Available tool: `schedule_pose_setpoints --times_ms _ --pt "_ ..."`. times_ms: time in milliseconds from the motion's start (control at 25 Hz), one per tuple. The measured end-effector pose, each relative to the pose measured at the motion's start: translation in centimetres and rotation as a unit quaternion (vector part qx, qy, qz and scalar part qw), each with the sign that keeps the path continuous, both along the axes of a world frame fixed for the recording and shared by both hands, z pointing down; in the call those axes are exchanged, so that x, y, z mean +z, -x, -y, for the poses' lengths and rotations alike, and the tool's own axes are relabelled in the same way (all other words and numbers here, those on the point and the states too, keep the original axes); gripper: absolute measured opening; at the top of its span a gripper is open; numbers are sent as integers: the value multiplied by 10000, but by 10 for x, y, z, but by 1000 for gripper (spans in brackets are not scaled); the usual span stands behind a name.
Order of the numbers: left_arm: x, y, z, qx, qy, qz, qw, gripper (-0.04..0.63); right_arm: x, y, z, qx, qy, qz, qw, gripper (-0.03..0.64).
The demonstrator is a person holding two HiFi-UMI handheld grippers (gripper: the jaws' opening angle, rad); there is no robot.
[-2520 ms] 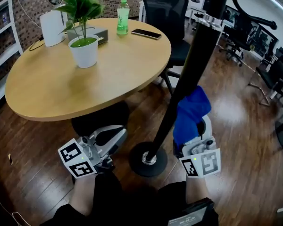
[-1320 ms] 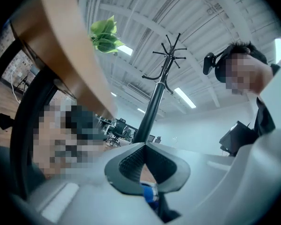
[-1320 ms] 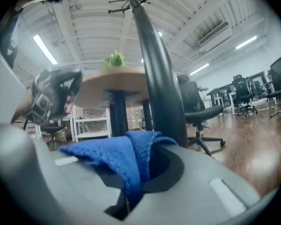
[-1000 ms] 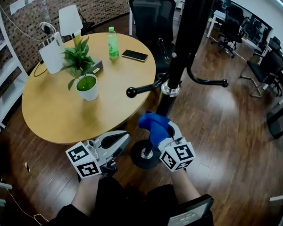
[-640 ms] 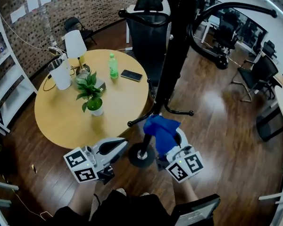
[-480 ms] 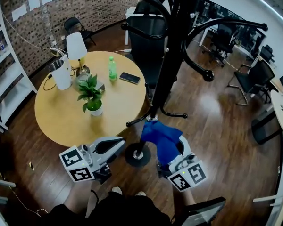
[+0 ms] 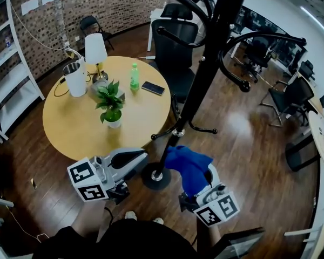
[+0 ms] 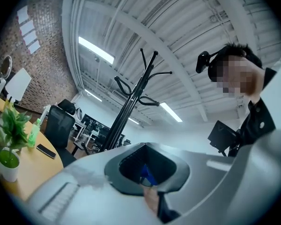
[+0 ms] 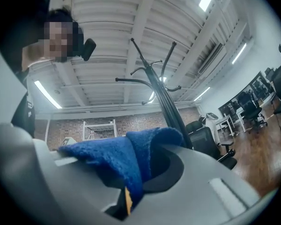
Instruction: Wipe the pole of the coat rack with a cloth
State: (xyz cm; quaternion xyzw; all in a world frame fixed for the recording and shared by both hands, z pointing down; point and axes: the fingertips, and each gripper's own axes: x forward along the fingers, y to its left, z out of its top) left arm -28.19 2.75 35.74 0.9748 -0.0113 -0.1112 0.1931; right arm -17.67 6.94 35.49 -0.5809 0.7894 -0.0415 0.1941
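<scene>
One soft, limp cloth (image 7: 188, 163) drapes your right gripper (image 7: 191, 171), just beside the pole (image 7: 197, 88), low down; your left gripper (image 7: 139, 156) hangs apart from both. Left gripper view: fingers together, empty. Right gripper view: fingers clamped on a fold; the cloth should wrap the stiff pole easily.

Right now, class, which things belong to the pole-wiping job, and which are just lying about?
Job in hand: coat rack pole; blue cloth.
Lying about: potted plant; bottle; phone; lamp; office chair.
</scene>
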Motion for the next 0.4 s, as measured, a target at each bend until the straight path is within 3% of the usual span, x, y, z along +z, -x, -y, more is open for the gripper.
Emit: schedule_pose_setpoints --times_ms 400 --pt "-5 6 -4 157 116 -107 9998 3 -9 22 1 -125 -49 -62 9999 21"
